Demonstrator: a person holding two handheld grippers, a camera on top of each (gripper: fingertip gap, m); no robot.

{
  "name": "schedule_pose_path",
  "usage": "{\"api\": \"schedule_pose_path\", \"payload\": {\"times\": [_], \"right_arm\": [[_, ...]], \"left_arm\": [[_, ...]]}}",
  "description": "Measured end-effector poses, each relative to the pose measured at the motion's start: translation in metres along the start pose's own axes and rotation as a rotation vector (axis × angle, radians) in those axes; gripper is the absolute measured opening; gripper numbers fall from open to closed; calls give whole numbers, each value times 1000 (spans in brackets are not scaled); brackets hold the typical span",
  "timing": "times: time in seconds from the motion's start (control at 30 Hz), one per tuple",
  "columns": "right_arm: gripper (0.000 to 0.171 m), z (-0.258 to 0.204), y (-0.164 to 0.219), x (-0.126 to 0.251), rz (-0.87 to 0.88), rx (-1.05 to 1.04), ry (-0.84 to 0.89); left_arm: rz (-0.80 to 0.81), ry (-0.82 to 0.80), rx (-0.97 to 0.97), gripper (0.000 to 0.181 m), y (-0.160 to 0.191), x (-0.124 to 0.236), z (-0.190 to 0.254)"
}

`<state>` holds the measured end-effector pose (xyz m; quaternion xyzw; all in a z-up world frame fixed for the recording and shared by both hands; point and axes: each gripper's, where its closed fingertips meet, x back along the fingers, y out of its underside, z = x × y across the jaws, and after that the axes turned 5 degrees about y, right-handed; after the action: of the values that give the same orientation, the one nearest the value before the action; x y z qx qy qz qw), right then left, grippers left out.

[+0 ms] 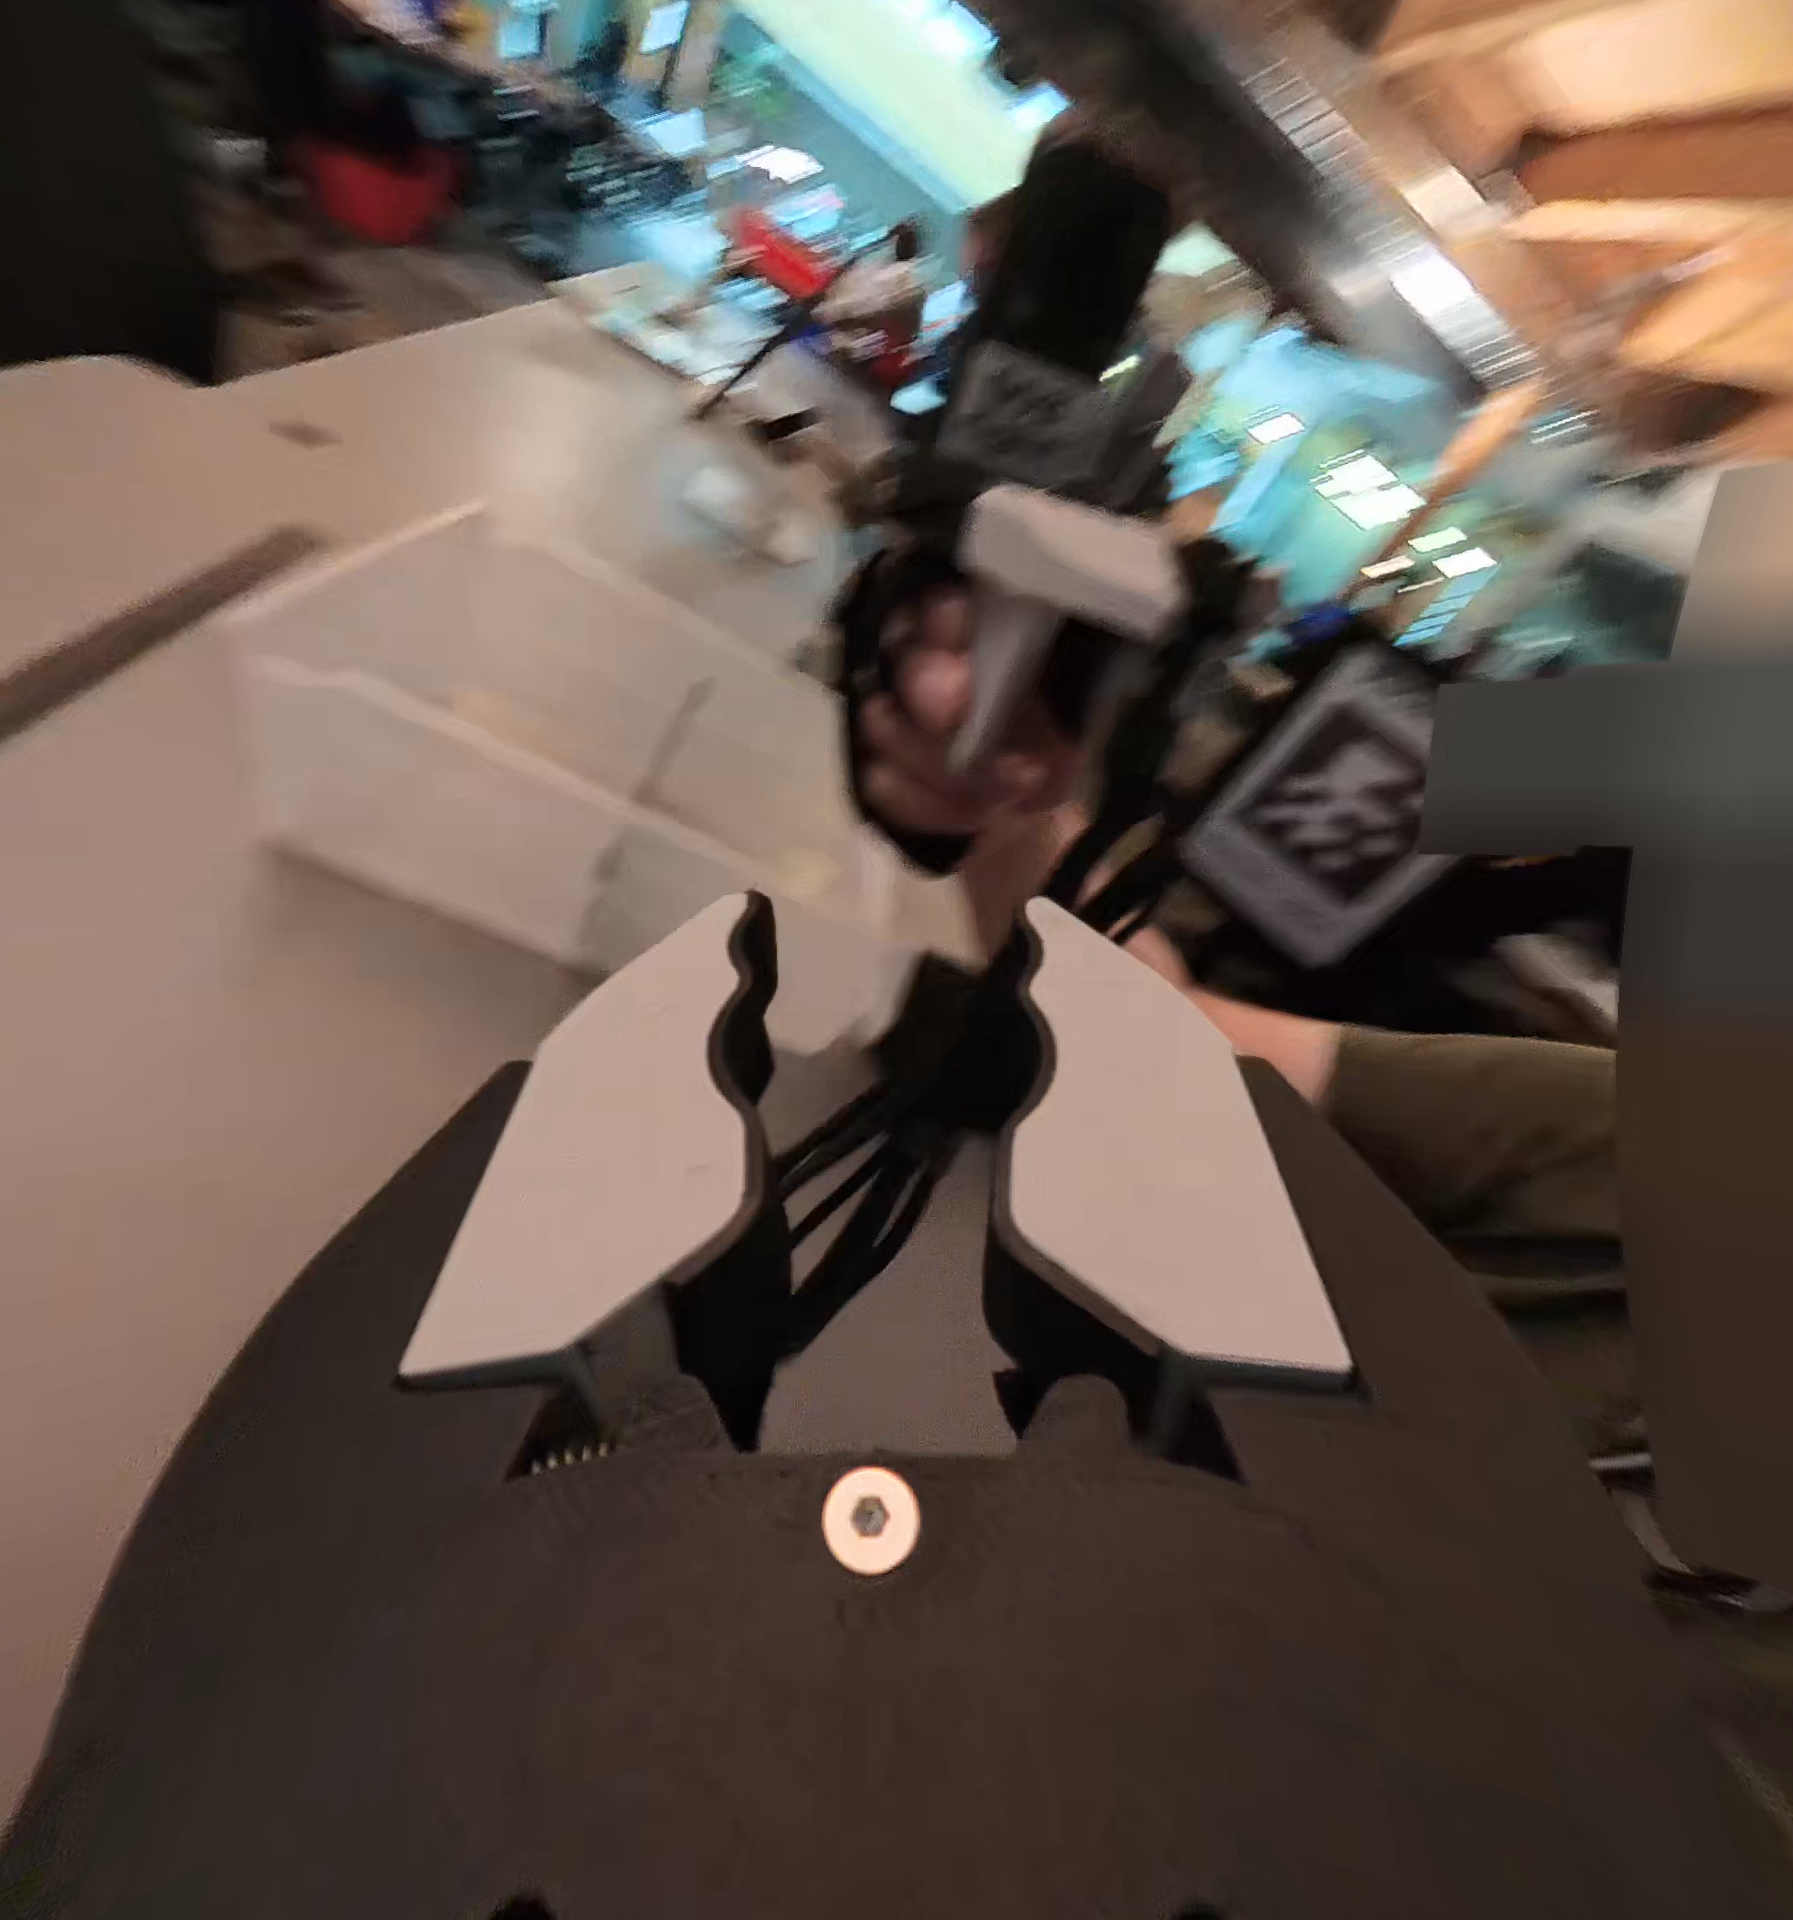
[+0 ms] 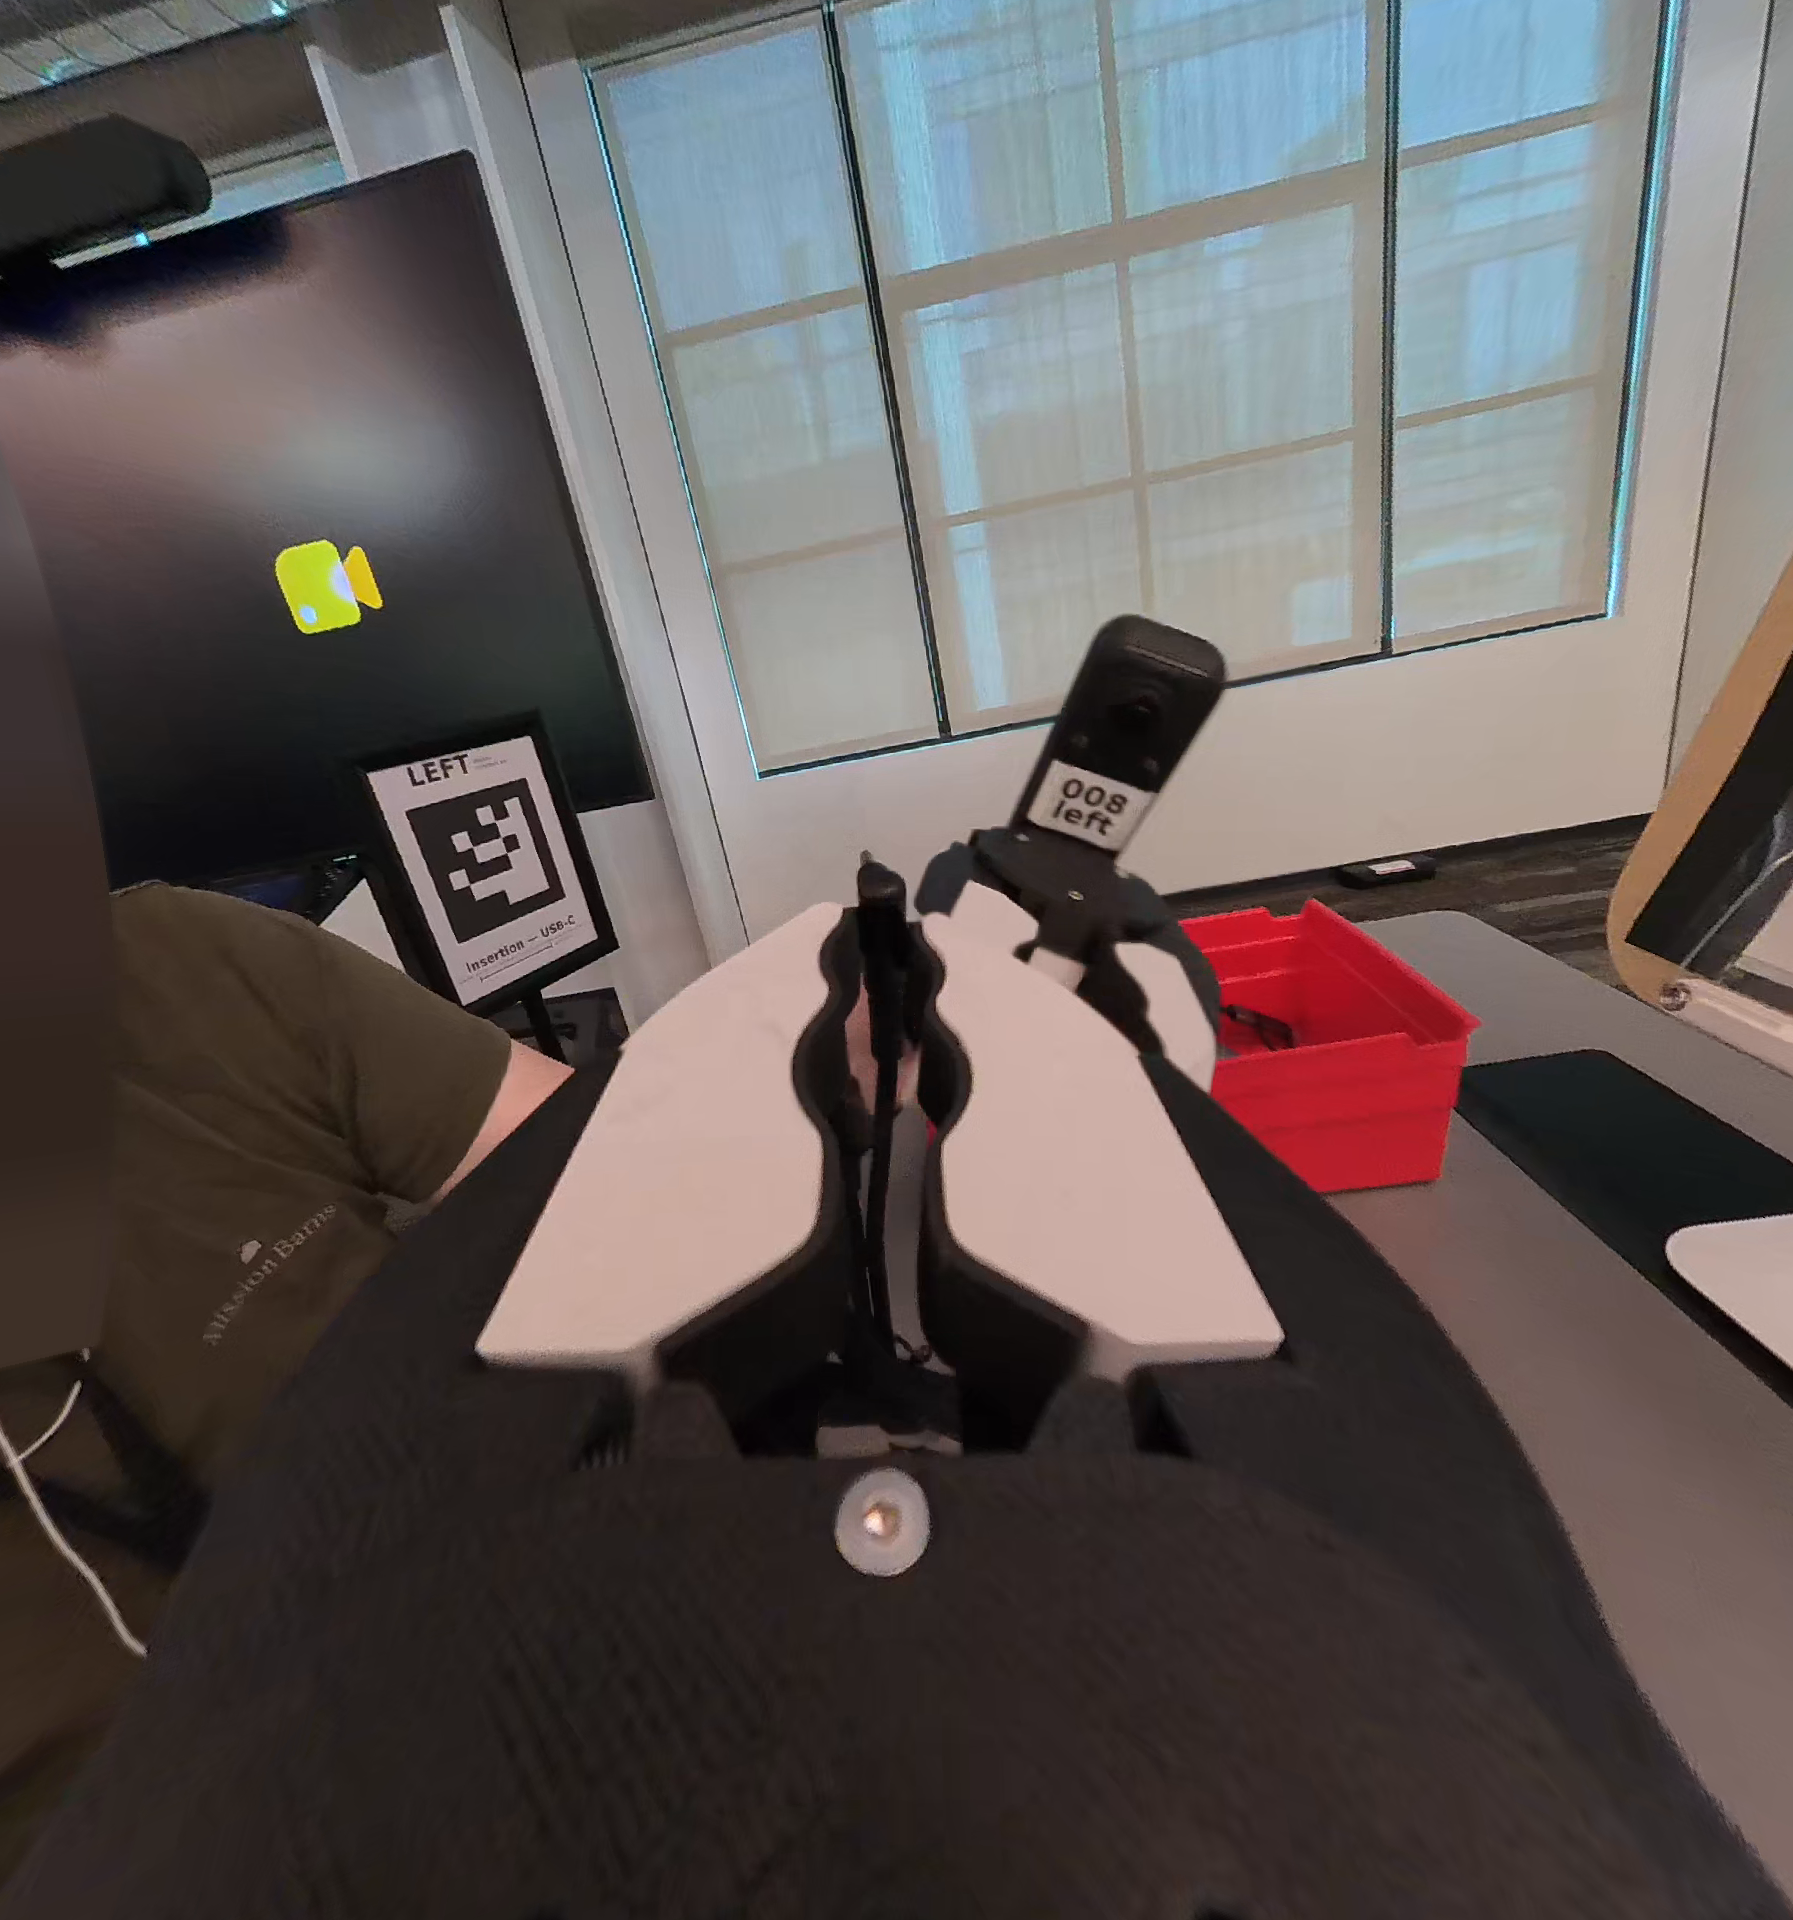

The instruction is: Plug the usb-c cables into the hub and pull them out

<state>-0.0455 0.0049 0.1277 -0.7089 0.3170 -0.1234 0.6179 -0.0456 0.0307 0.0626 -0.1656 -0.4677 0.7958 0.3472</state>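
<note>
My right gripper (image 2: 881,914) is shut on a black USB-C cable (image 2: 879,997). Its plug tip sticks out past the fingertips and the cord runs back between the fingers. My left gripper (image 1: 897,914) is raised, with its jaws apart. A black bundle of several cables (image 1: 959,1039) passes through the gap against the right pad, clear of the left pad. This view is blurred and I cannot make out the hub. The left gripper also shows in the right wrist view (image 2: 1068,925), just beyond my right fingers. The right gripper shows in the left wrist view (image 1: 1037,644), held by a hand.
A red bin (image 2: 1339,1049) stands on the grey table (image 2: 1557,1299), with a black mat (image 2: 1619,1143) beside it. A marker sign on a stand (image 2: 487,862) and a large dark screen (image 2: 279,468) are behind. A person in an olive shirt (image 2: 248,1091) sits at left. White boxes (image 1: 456,748) lie on the left. There is about 7 cm between the tips of the two grippers.
</note>
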Motion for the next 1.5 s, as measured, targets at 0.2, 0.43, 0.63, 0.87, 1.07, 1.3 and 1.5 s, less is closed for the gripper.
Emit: {"api": "schedule_pose_path", "payload": {"times": [0.2,0.43,0.63,0.87,1.07,1.3,1.5], "right_arm": [[8,0,-1,14,-81,19,27],[8,-8,-14,28,-95,79,70],[8,-4,-17,33,-108,85,108],[8,-4,-11,30,-138,93,100],[8,-1,-2,27,-179,101,113],[8,5,6,24,-209,87,129],[8,21,17,27,-256,45,186]], "left_arm": [[-435,-539,57,58,74,40,-83],[-882,-765,87,65,156,61,-136],[-1024,-764,120,54,183,63,-138],[-1055,-798,90,53,187,63,-135],[-1039,-791,75,51,187,63,-134],[-1090,-731,51,21,189,58,-129],[-966,-748,115,21,175,52,-134]]}}
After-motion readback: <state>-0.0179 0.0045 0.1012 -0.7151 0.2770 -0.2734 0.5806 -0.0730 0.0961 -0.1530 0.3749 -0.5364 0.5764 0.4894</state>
